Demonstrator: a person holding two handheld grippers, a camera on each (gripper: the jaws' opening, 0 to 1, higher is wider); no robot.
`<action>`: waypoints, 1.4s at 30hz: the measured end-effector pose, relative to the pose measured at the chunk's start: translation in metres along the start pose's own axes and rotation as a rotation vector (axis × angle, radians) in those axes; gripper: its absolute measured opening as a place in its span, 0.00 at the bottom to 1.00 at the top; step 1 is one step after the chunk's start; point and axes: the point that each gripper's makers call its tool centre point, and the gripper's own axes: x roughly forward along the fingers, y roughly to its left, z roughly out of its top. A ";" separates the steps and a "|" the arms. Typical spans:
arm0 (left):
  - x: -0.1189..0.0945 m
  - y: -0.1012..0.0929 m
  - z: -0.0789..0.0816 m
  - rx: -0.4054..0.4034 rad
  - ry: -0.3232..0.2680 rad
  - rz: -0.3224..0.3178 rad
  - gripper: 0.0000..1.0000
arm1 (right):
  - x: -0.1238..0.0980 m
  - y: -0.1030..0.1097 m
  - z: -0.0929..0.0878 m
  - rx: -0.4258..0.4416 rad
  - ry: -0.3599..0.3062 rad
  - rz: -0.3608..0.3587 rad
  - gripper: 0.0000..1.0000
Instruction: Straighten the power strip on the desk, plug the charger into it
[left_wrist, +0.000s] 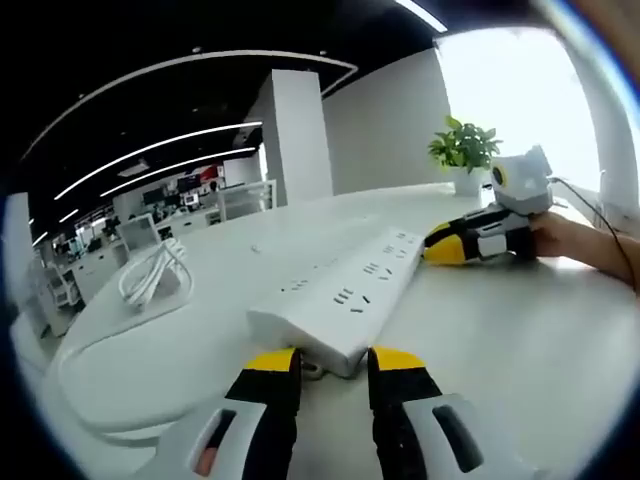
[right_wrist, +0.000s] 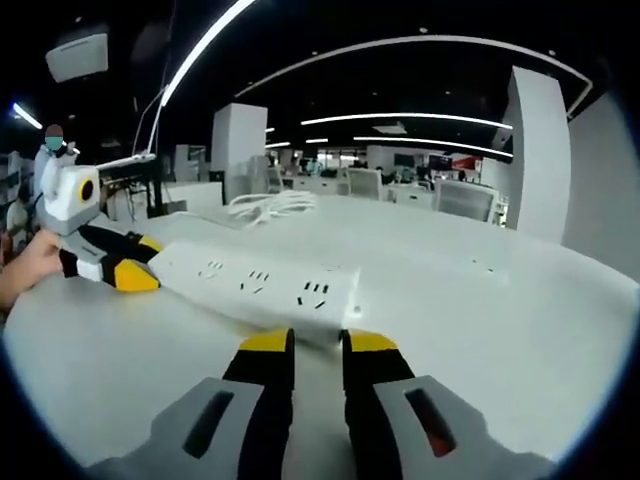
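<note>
A long white power strip (left_wrist: 340, 295) lies slanted on the white desk (left_wrist: 500, 350). My left gripper (left_wrist: 333, 362) is at its near end, yellow tips a narrow gap apart and just touching that end, with nothing clasped. At the far end is my right gripper (left_wrist: 447, 246), held by a hand (left_wrist: 575, 240). In the right gripper view the strip (right_wrist: 255, 282) runs leftward from my right gripper (right_wrist: 318, 342), whose jaws are narrowly open against it; the left gripper (right_wrist: 132, 276) meets the other end. A coiled white charger cable (left_wrist: 150, 272) (right_wrist: 268, 206) rests apart on the desk.
A potted plant (left_wrist: 465, 150) stands at the desk's far right edge. The desk's curved edge (left_wrist: 75, 340) runs along the left. White pillars, chairs and other desks fill the office behind. A small stub of cord (left_wrist: 312, 370) shows under the strip's near end.
</note>
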 end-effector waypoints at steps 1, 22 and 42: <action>-0.001 0.000 0.000 0.003 0.001 0.002 0.27 | -0.001 0.000 0.000 -0.002 0.001 -0.001 0.18; -0.012 -0.002 -0.005 -0.026 0.021 -0.001 0.25 | -0.012 0.010 -0.001 -0.050 0.046 -0.013 0.16; -0.019 -0.005 -0.008 -0.020 0.041 -0.013 0.24 | -0.024 0.020 -0.003 -0.063 0.070 -0.007 0.13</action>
